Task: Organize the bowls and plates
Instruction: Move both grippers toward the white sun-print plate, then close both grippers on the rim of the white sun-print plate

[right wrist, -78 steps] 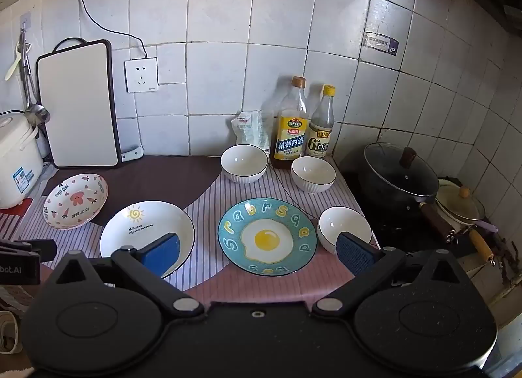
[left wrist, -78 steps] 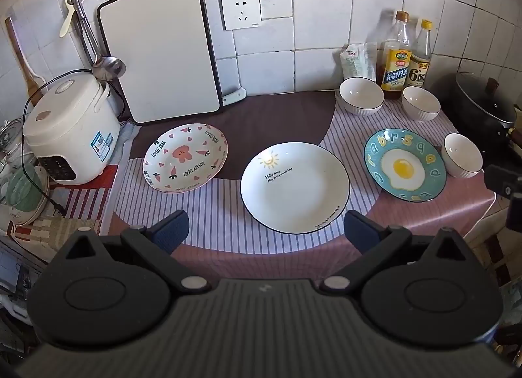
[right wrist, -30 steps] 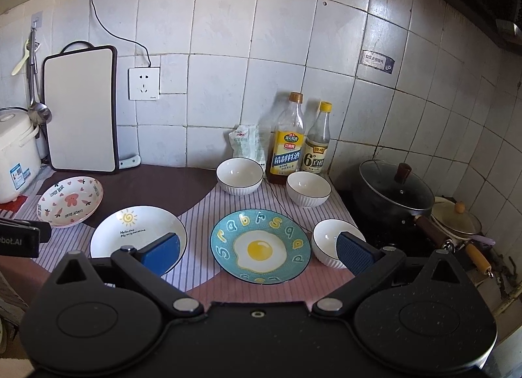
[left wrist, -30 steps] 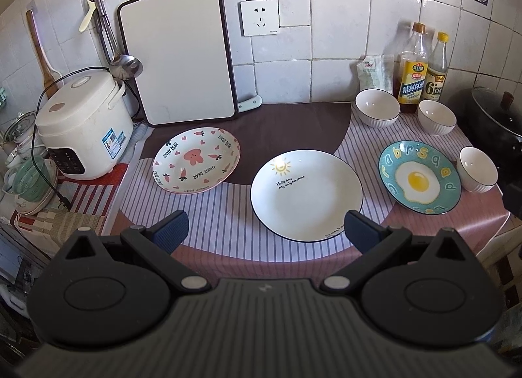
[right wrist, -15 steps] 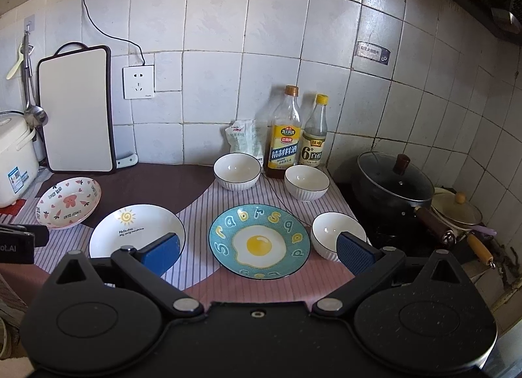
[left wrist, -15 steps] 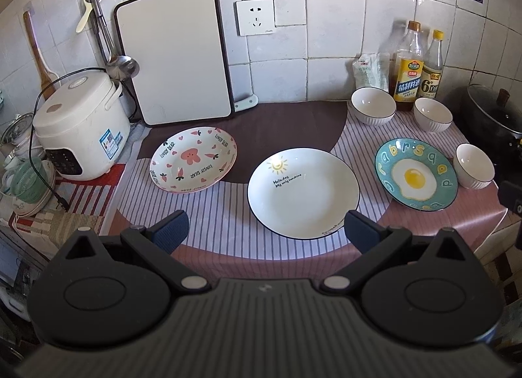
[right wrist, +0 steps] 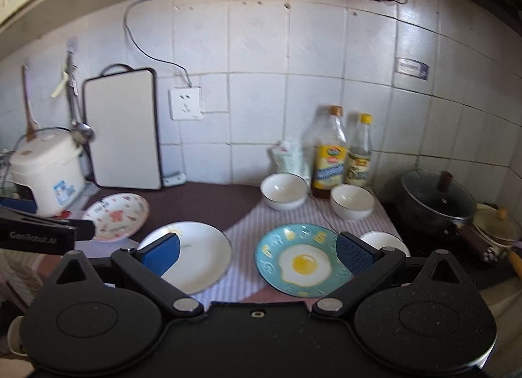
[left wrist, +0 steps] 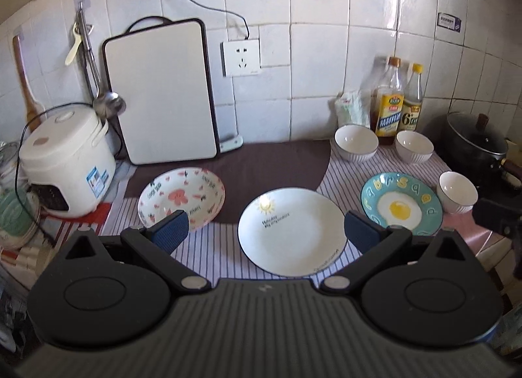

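Pink plate (left wrist: 181, 198): left of the white plate (left wrist: 291, 231), on my worktop (left wrist: 270, 159).
Egg plate (left wrist: 401, 203): right of the white plate.
Bowls: two (left wrist: 356, 142) (left wrist: 414, 146) behind the egg plate, one (left wrist: 458, 192) at its right.
My left gripper (left wrist: 266, 229): jaws released, empty.
My right gripper (right wrist: 257, 252): jaws released, empty.

Right tool (right wrist: 257, 249): blue pads spread wide, nothing between them, held above the near edge of the counter (right wrist: 208, 202).
Fried-egg plate (right wrist: 301, 260): teal, flat on the striped cloth, framed between the pads.
White sun plate (right wrist: 192, 254): just left of it, partly behind the left pad.
Pink-patterned plate (right wrist: 115, 216): farther left, near the rice cooker (right wrist: 45, 175).
White bowls: two at the back (right wrist: 284, 190) (right wrist: 352, 202) (before the two bottles), one (right wrist: 386, 242) behind the right pad.
Left tool (right wrist: 45, 231): black arm entering at the left edge.
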Motion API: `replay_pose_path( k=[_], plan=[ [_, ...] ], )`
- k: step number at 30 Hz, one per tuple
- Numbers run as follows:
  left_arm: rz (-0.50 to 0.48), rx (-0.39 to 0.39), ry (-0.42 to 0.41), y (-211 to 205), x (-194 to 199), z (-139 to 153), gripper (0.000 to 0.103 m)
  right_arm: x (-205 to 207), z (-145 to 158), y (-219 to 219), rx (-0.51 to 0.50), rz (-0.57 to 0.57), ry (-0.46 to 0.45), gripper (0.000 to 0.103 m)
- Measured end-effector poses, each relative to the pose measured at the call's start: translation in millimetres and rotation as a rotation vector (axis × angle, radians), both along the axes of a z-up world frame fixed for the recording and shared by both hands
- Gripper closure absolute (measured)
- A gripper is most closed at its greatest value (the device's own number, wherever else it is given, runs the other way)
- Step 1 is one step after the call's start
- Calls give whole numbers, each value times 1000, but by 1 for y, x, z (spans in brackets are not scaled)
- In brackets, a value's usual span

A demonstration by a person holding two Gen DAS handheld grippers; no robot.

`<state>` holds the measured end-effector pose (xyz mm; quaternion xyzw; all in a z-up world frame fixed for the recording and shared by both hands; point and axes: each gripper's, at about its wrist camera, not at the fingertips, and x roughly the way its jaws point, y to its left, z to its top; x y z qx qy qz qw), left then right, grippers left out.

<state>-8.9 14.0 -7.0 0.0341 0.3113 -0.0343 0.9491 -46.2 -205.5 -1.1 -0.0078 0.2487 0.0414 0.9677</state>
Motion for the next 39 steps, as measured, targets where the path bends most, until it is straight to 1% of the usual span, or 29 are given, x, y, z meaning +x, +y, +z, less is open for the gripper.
replay_pose_path(
  k=[3,7,8,10,11,12,13,15,17,19,21,23,25,27,29,30,32,33,34,35,36,37,38,39],
  plan=[
    [-2,-41,31,13,20,-6,0,11,-5,7,-3,51,-30,0],
    [-42,-125,104,32,53,-30,0,35,-28,11,87,202,-92,0],
    [-45,-136,120,35,60,-38,1,46,-34,13,89,206,-73,0],
    [-53,-136,144,39,75,-58,2,71,-49,22,55,208,11,0],
    [-59,-138,150,40,81,-67,3,81,-57,25,43,228,32,1],
    [-67,-144,158,42,88,-78,3,89,-66,28,45,249,45,5],
    [-72,-150,174,43,94,-87,3,97,-75,28,67,269,57,6],
    [-77,-177,214,45,109,-109,6,116,-95,22,143,291,103,7],
    [-69,-186,244,46,123,-129,7,136,-115,18,205,272,154,7],
    [-59,-180,269,46,135,-149,8,153,-135,12,237,245,189,7],
    [-62,-179,290,48,147,-167,12,169,-154,9,254,224,222,7],
    [-81,-180,312,50,157,-183,21,183,-172,6,272,205,269,9],
    [-86,-195,357,52,167,-200,27,194,-191,6,262,190,313,15],
    [-82,-225,409,53,177,-213,31,202,-207,4,296,183,362,29],
    [-86,-250,460,54,186,-223,40,207,-220,2,344,161,403,36],
    [-87,-263,493,56,191,-227,40,208,-224,1,347,149,410,42],
    [-69,-303,487,62,195,-226,42,212,-229,3,319,108,421,46],
    [-60,-309,504,64,198,-227,45,214,-229,3,314,96,422,47],
    [-56,-313,506,65,201,-226,49,215,-228,3,322,97,420,48],
    [-58,-312,507,66,204,-227,57,216,-228,2,330,102,418,50],
    [-55,-294,509,64,205,-228,63,218,-229,2,330,107,420,58],
    [-57,-274,505,62,206,-228,75,220,-232,2,322,112,425,64],
    [-57,-263,497,60,206,-229,74,221,-234,2,307,107,422,74],
    [-53,-266,490,60,205,-229,74,220,-235,1,302,107,408,78]
  ],
)
